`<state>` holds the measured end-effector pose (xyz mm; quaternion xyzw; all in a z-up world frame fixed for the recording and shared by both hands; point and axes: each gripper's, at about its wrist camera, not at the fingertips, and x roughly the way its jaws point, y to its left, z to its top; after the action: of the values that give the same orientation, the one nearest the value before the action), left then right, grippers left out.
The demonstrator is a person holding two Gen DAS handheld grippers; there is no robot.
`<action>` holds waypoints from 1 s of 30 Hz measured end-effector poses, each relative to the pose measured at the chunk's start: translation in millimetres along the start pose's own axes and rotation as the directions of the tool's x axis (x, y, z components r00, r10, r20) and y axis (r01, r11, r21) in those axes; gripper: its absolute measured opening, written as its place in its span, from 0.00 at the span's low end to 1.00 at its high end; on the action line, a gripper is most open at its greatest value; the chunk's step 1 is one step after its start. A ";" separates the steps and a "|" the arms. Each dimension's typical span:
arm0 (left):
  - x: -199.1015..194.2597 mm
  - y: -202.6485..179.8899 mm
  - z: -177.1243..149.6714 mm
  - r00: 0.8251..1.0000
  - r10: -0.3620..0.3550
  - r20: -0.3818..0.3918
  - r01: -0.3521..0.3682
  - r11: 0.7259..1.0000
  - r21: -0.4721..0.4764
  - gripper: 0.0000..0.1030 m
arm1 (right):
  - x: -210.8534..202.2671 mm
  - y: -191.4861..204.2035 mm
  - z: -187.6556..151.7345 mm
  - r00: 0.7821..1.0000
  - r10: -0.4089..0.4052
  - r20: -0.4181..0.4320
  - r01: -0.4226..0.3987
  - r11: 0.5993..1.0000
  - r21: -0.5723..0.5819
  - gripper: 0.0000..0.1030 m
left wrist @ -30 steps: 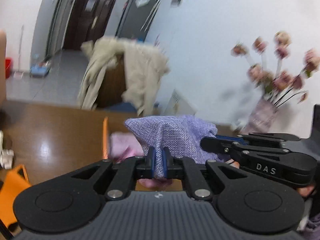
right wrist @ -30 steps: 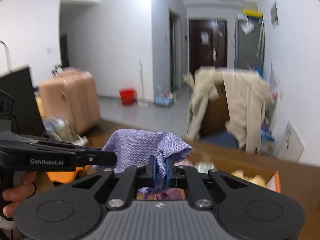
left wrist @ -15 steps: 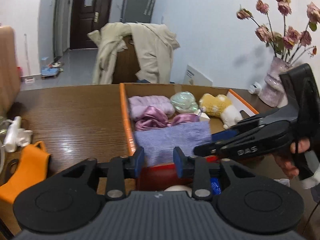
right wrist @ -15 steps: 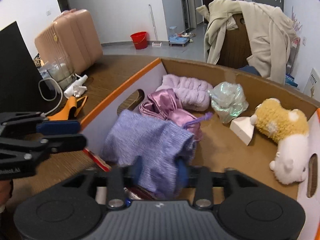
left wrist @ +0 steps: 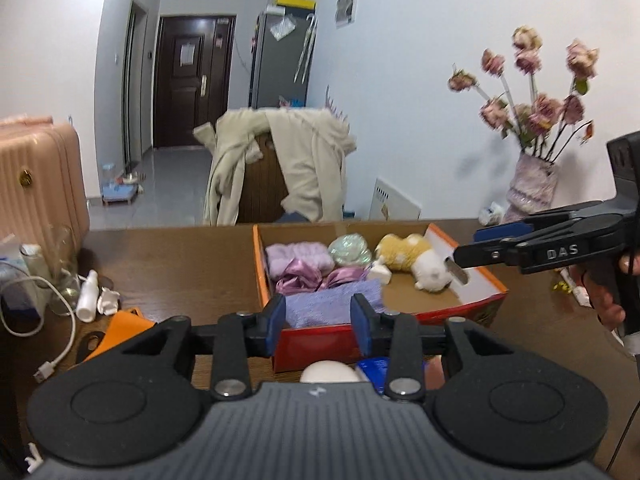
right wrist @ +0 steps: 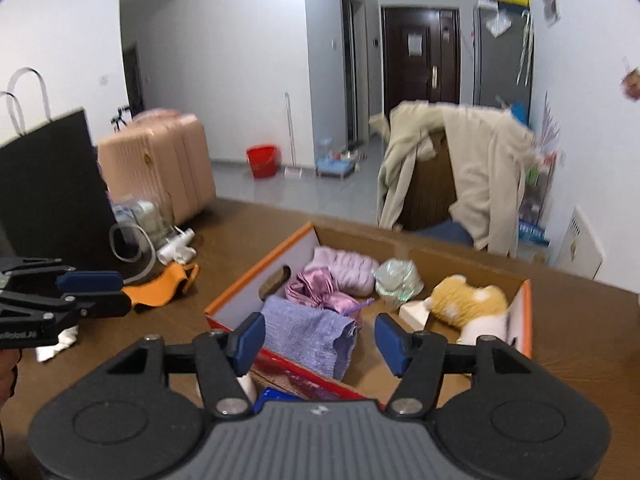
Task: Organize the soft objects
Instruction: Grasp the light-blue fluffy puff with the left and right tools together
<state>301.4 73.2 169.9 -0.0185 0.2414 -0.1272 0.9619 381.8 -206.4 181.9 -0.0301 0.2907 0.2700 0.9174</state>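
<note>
Both tongs, left (left wrist: 318, 322) and right (right wrist: 320, 338), have just been opening and hold nothing; the purple cloth (right wrist: 308, 334) lies in the box (right wrist: 256, 284).

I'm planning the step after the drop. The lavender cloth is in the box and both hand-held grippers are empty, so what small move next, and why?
Probably draw both back from the box. The lavender cloth lies at its near corner, free of the left hand-held gripper and the right hand-held gripper, whose jaws have just been opening with nothing between them. Then look for another soft item outside it.
</note>
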 end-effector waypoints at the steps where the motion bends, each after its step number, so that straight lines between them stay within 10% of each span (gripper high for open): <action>1: -8.6 -4.6 -1.1 1.000 0.000 0.013 0.000 1.000 0.002 0.38 | -11.0 1.5 -3.1 1.000 -0.001 0.017 0.001 1.000 -0.003 0.64; 30: -125.3 -86.5 -176.9 1.000 0.017 -0.023 -0.018 0.999 -0.051 0.46 | -156.0 30.7 -253.8 0.997 -0.060 0.046 0.047 0.969 0.243 0.77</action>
<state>91.3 25.9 79.7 -0.0397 0.2554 -0.1128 0.9594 127.9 -308.7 60.3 0.0814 0.2960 0.2086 0.9286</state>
